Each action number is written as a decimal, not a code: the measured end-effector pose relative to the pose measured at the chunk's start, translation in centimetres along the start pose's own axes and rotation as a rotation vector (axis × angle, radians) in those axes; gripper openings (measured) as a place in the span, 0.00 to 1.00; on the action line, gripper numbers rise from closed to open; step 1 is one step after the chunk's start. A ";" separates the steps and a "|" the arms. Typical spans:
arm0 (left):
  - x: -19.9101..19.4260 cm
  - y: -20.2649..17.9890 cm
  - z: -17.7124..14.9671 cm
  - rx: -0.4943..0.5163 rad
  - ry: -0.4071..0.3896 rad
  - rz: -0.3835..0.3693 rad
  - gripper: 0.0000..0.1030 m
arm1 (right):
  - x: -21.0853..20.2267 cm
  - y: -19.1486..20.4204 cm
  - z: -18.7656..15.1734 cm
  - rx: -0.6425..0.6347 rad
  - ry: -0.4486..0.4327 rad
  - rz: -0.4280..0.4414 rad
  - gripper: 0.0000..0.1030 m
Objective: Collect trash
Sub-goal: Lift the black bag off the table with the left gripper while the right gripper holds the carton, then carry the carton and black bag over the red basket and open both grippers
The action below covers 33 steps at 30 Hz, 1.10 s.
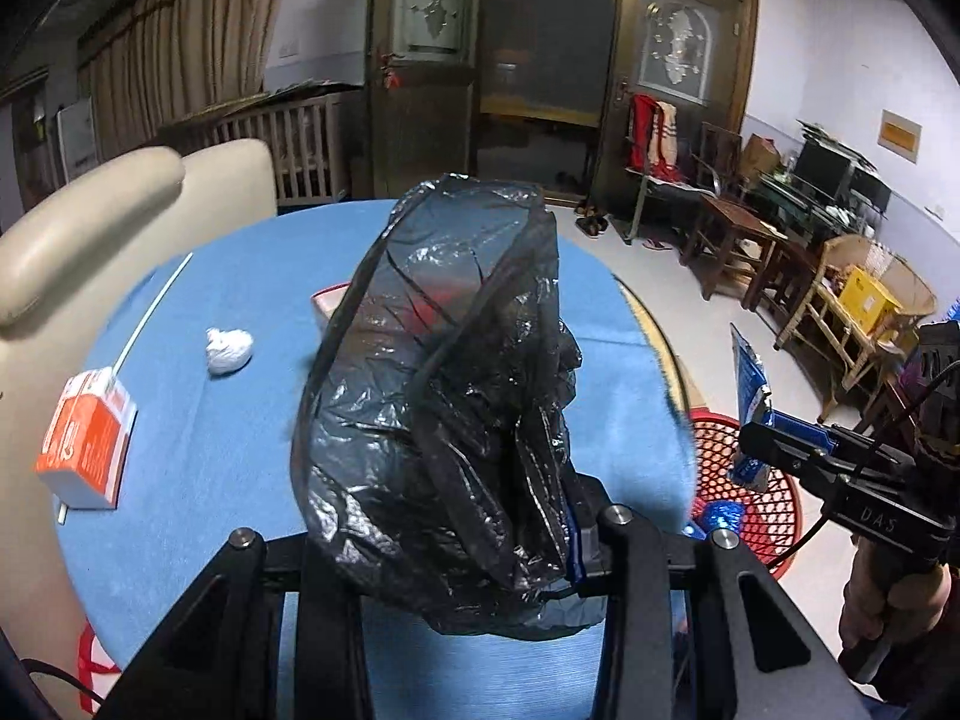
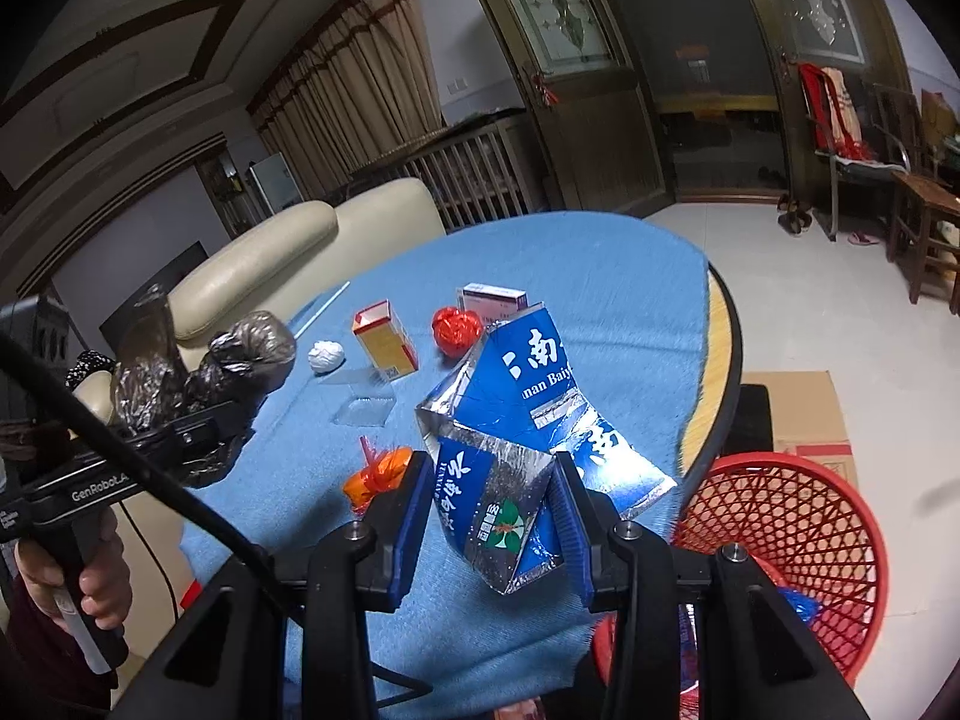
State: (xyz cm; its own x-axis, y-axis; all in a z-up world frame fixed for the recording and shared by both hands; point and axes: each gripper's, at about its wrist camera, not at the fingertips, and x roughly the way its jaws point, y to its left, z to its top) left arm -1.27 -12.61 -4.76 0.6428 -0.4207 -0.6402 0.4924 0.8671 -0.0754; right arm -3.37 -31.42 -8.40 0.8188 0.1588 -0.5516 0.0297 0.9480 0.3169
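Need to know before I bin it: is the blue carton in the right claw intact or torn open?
Torn open. The blue carton is unfolded, its silver lining showing, its lower part clamped in the right claw.

Left gripper point(image 1: 456, 546) fingers clamped, tilted downward; right gripper point(image 2: 495, 516) fingers clamped, tilted downward, hand-held.
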 end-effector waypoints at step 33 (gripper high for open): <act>-0.1 -8.0 1.3 0.196 0.029 -0.055 0.39 | -7.1 -4.8 -0.7 0.105 -0.103 -0.046 0.41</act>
State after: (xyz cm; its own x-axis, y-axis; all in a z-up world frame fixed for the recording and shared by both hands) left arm -4.51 -19.83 -3.14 0.5963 -0.4557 -0.6609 0.6326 0.7736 0.0373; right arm -9.69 -36.93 -6.58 0.8693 0.0813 -0.4875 0.1242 0.9187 0.3748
